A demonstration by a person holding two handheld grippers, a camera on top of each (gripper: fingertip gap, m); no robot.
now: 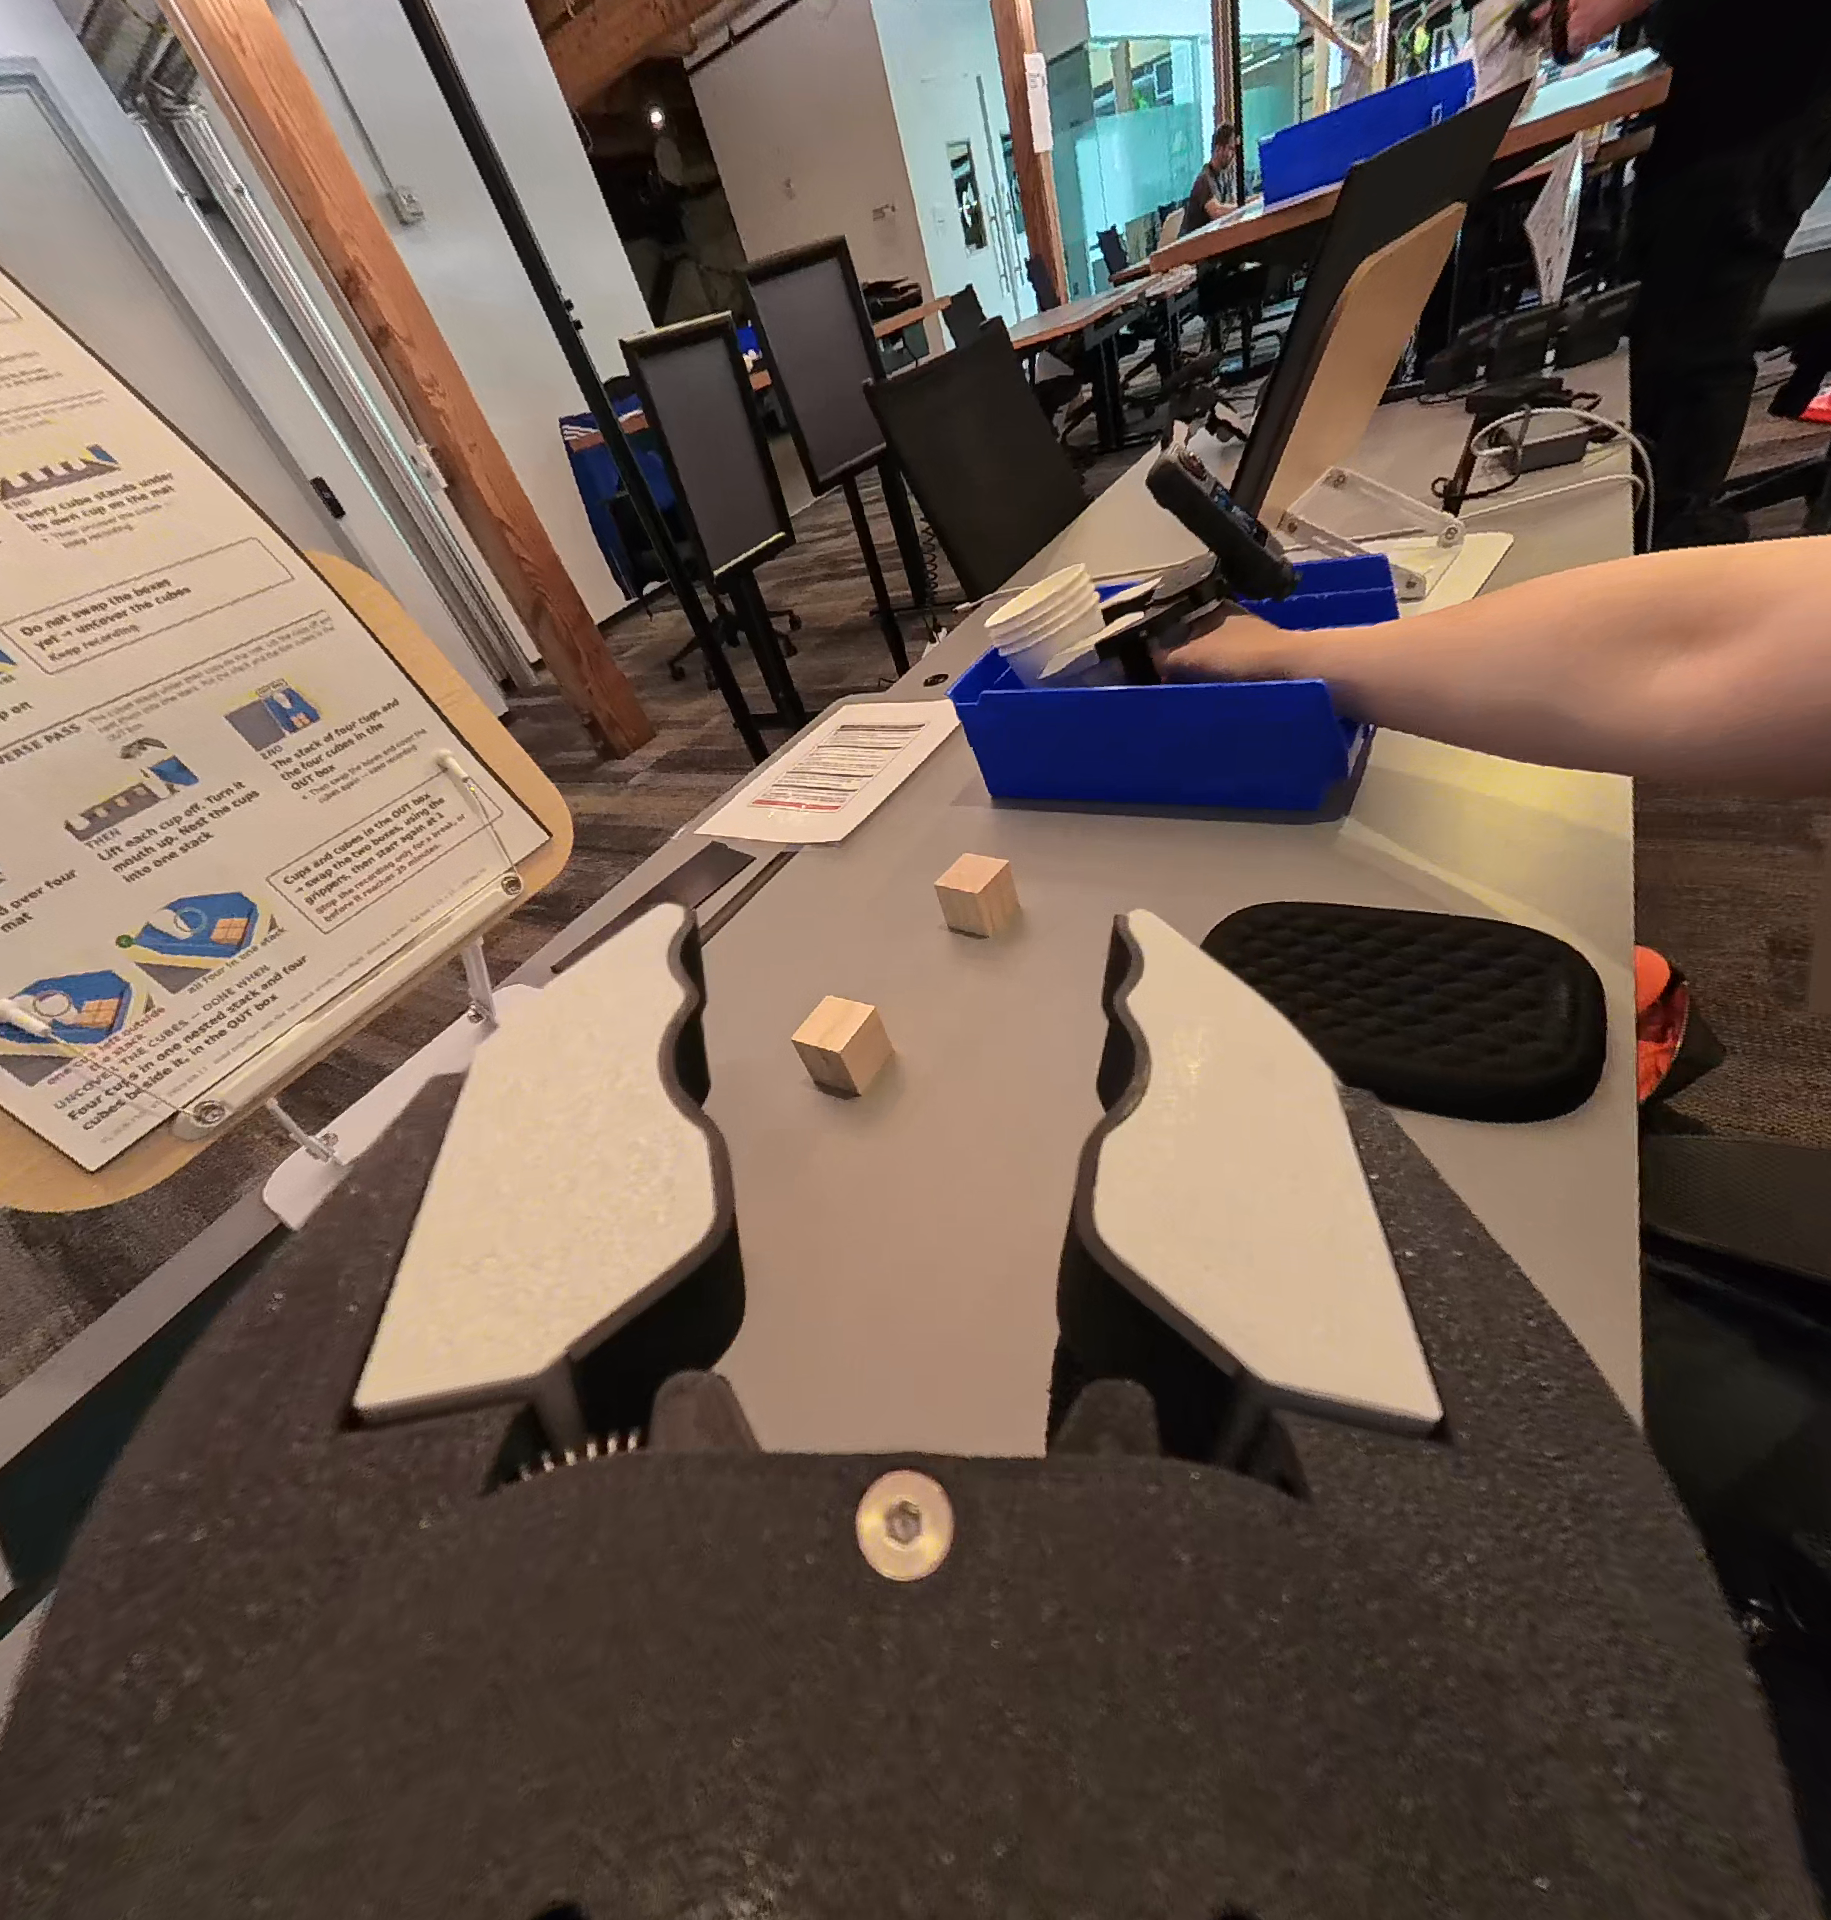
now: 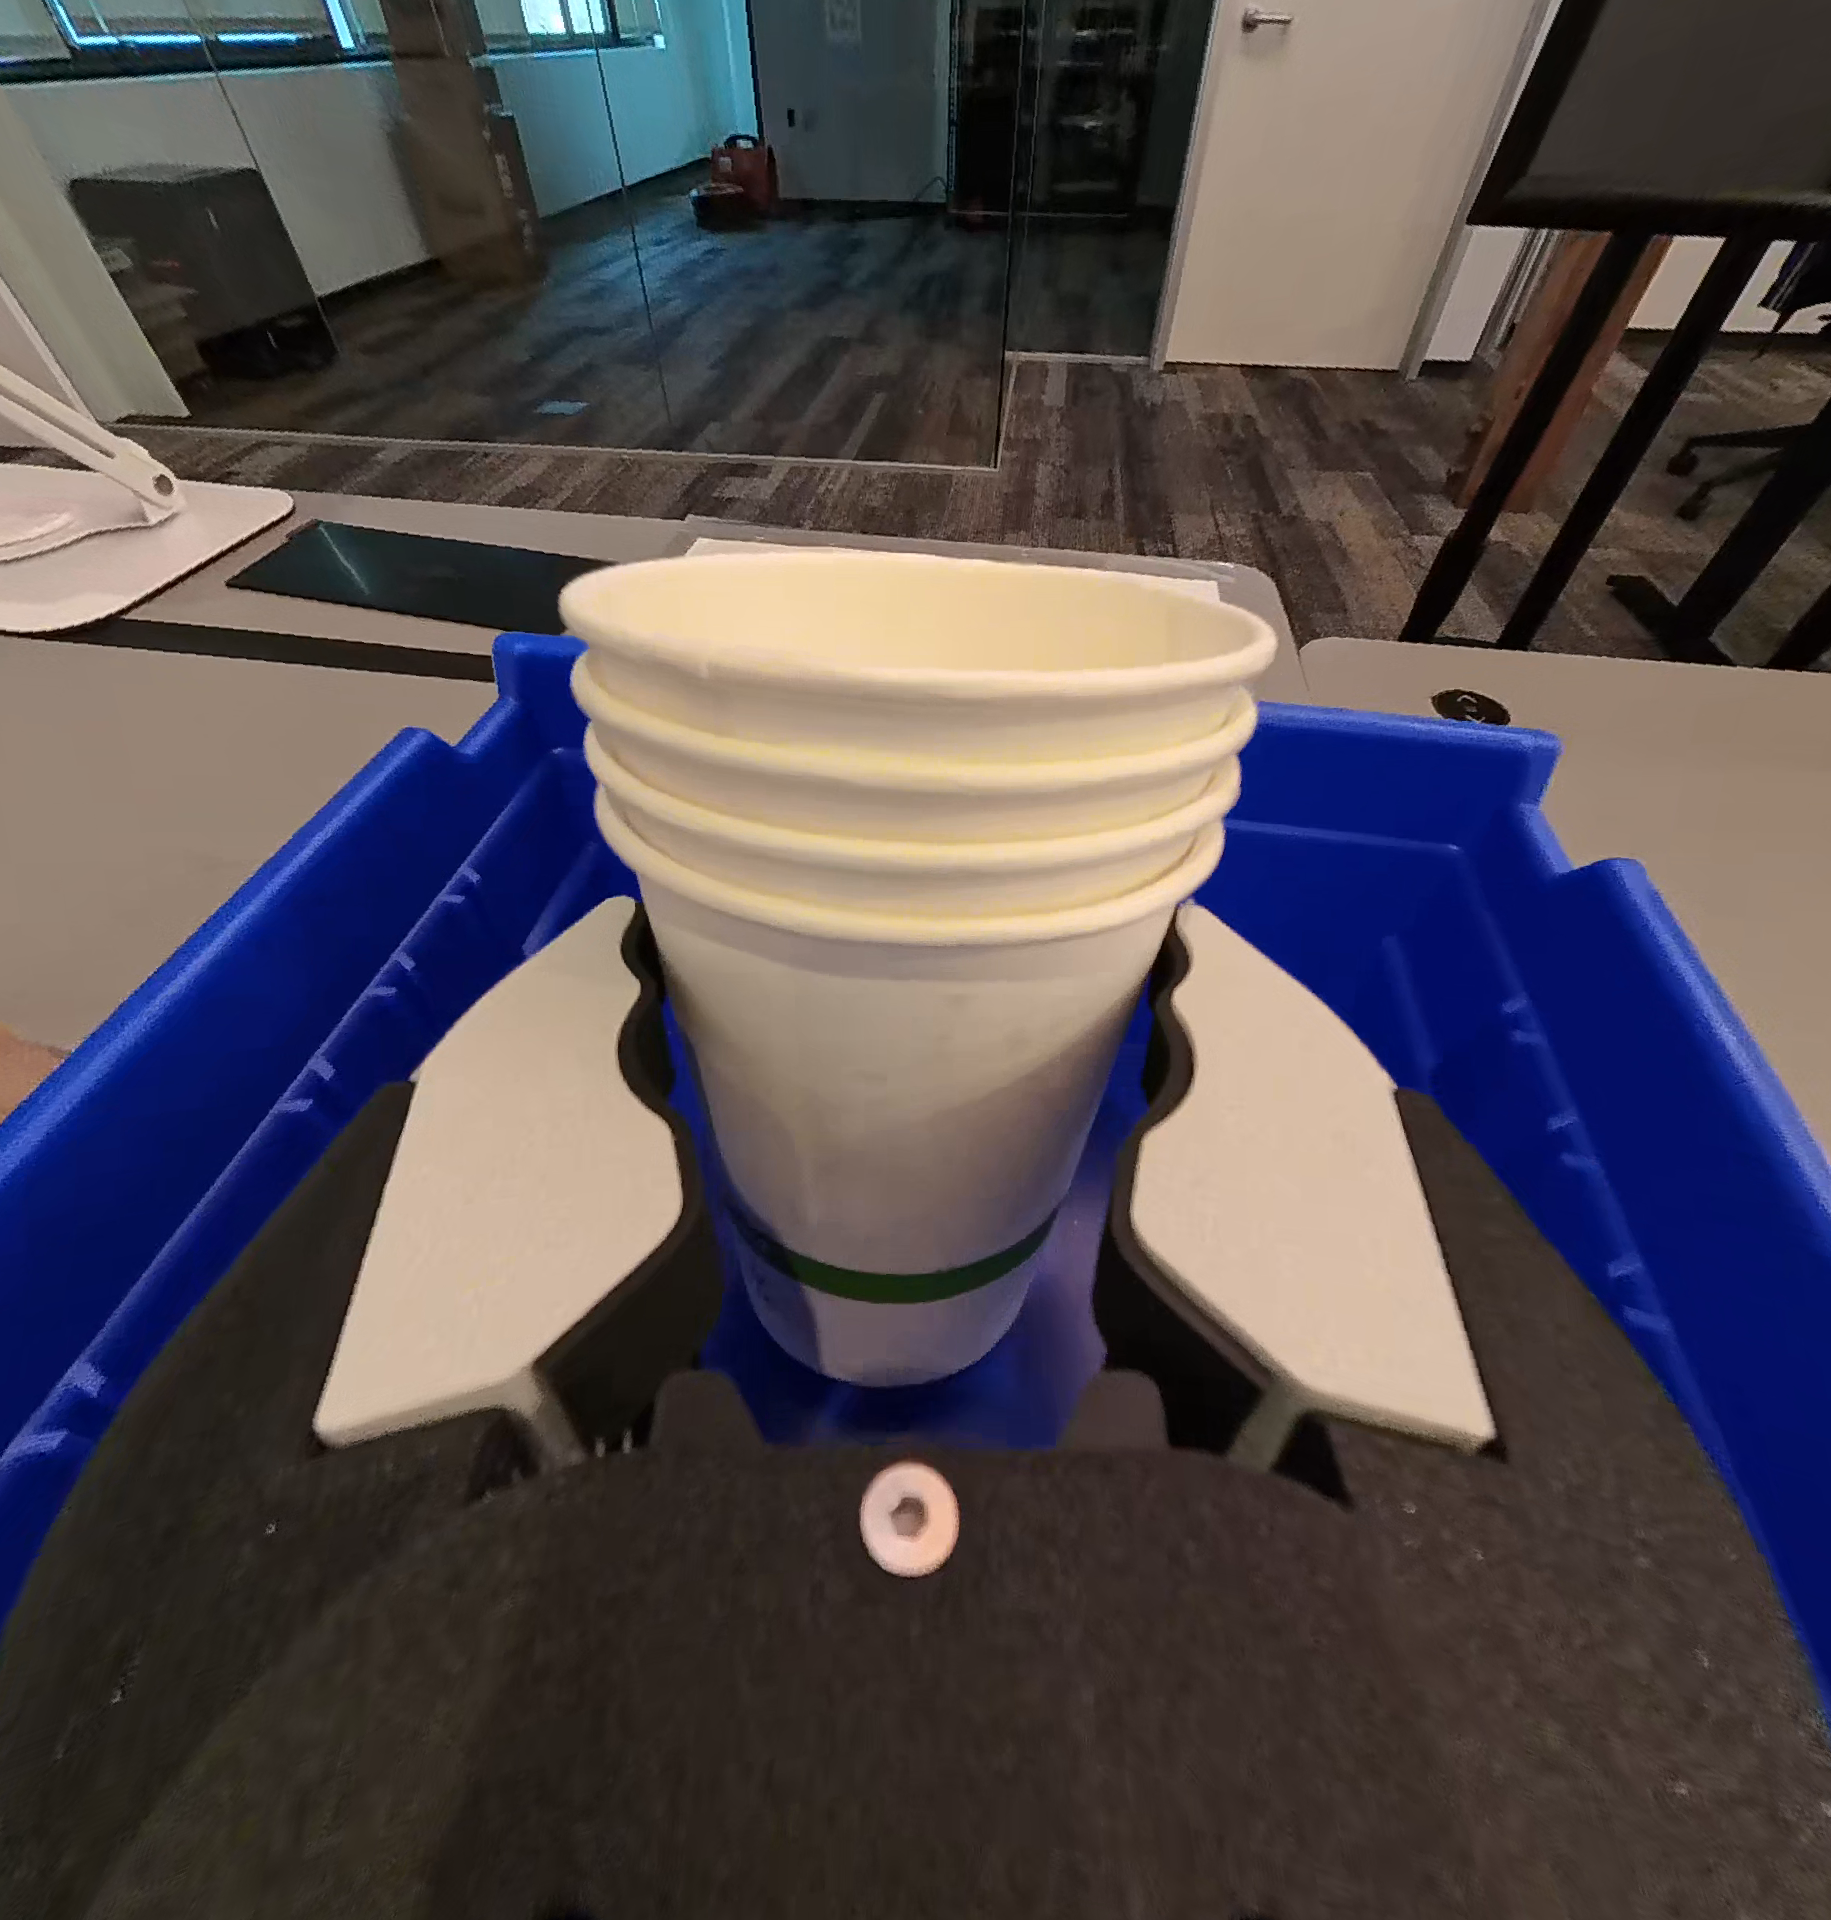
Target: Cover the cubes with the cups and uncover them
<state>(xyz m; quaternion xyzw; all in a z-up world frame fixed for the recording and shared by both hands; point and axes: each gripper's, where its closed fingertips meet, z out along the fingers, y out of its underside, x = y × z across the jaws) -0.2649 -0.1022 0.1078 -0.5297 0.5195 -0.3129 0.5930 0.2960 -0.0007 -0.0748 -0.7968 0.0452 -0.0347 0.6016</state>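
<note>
grey desk point(image 1: 890, 1299) is seen as the working surface, with an open office of dark chairs and wooden beams behind it. at the far left an instruction board point(image 1: 194, 790) is propped on a stand, and its writing is left aside.

next, the left gripper point(image 1: 903, 997) is held low over the desk, its jaws spread wide and nothing between them. ahead of it two wooden cubes are resting on the bare desk: the near cube point(image 1: 840, 1044) and the far cube point(image 1: 976, 895), apart from each other and not covered. they are judged to be stiff, light and not fragile. no grasp is needed on them; only a cup must be lowered over each one.

further right a blue bin point(image 1: 1150, 743) is placed on the desk, and a black quilted pad point(image 1: 1410, 1008) lies near the edge. inside the bin the right gripper point(image 2: 906, 956) is closed around a stack of paper cups point(image 2: 906, 1039), four nested ones as counted by the rims, mouth turned away from the camera. the jaws are pressed on the outer cup just under its rolled rim.

paper cups are judged to be very light and thin in the wall, so they can be crushed by a hard squeeze. the rolled rim is the stiffer part. nested cups may stick together, so a second hold by the free gripper will probably be needed to pull one off.
</note>
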